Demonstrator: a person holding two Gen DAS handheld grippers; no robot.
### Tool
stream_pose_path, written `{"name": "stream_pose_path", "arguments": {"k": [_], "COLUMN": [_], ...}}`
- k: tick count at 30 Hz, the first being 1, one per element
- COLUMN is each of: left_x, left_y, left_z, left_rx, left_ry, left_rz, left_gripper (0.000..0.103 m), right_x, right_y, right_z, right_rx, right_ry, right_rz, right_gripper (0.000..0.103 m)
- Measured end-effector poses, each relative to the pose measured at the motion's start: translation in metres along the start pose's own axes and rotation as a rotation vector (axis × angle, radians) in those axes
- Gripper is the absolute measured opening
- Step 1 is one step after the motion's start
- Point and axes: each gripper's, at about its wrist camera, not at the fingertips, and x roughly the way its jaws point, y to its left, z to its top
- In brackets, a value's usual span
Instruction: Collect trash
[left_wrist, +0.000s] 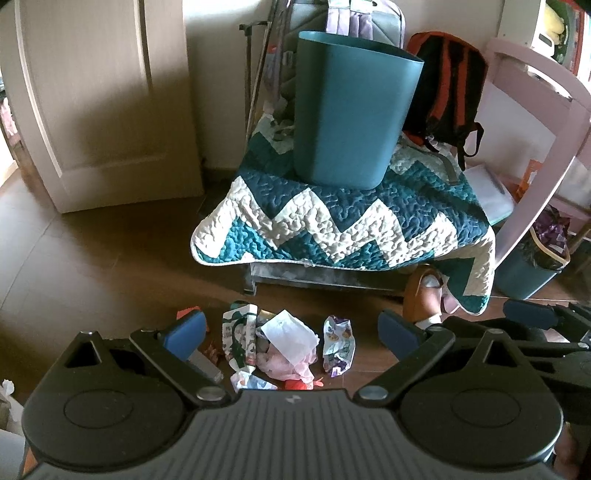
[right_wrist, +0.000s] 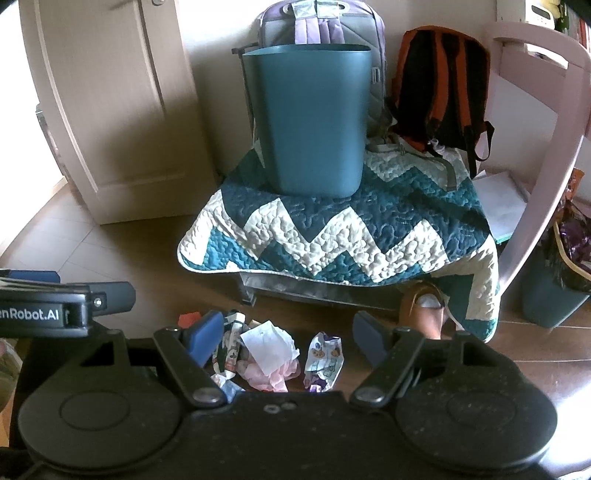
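A heap of trash lies on the brown floor: a crumpled white paper (left_wrist: 290, 334) (right_wrist: 269, 345), a pink plastic bag (left_wrist: 284, 363) (right_wrist: 267, 373), a printed wrapper (left_wrist: 338, 345) (right_wrist: 325, 360) and a green-and-white wrapper (left_wrist: 242, 332) (right_wrist: 231, 345). A teal bin (left_wrist: 351, 118) (right_wrist: 314, 125) stands upright on a zigzag quilt (left_wrist: 351, 225) (right_wrist: 343, 236). My left gripper (left_wrist: 293, 332) is open and empty above the heap. My right gripper (right_wrist: 288, 338) is open and empty above it too. Each gripper shows at the edge of the other's view.
A white door (left_wrist: 92, 103) stands at the left. A black-and-orange backpack (left_wrist: 447, 88) and a purple-grey bag (right_wrist: 321, 26) lean behind the bin. A pink chair frame (left_wrist: 546, 122), a second lined bin (left_wrist: 535, 266) and a brown shoe (right_wrist: 423, 310) are at the right.
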Motion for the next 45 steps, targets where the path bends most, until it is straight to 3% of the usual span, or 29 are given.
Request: {"name": "stream_pose_path", "arguments": {"k": [45], "left_x": [0.0013], "left_y": [-0.004], "left_z": [-0.0005], "left_rx": [0.002], "left_ry": [0.002], "left_rz": [-0.008], "left_gripper": [0.1], "right_x": [-0.0003], "right_y": [0.0004], "right_z": [0.0011], "right_rx": [0.001], "right_ry": [-0.016], "right_rz": [-0.007], "right_gripper": [0.077]}}
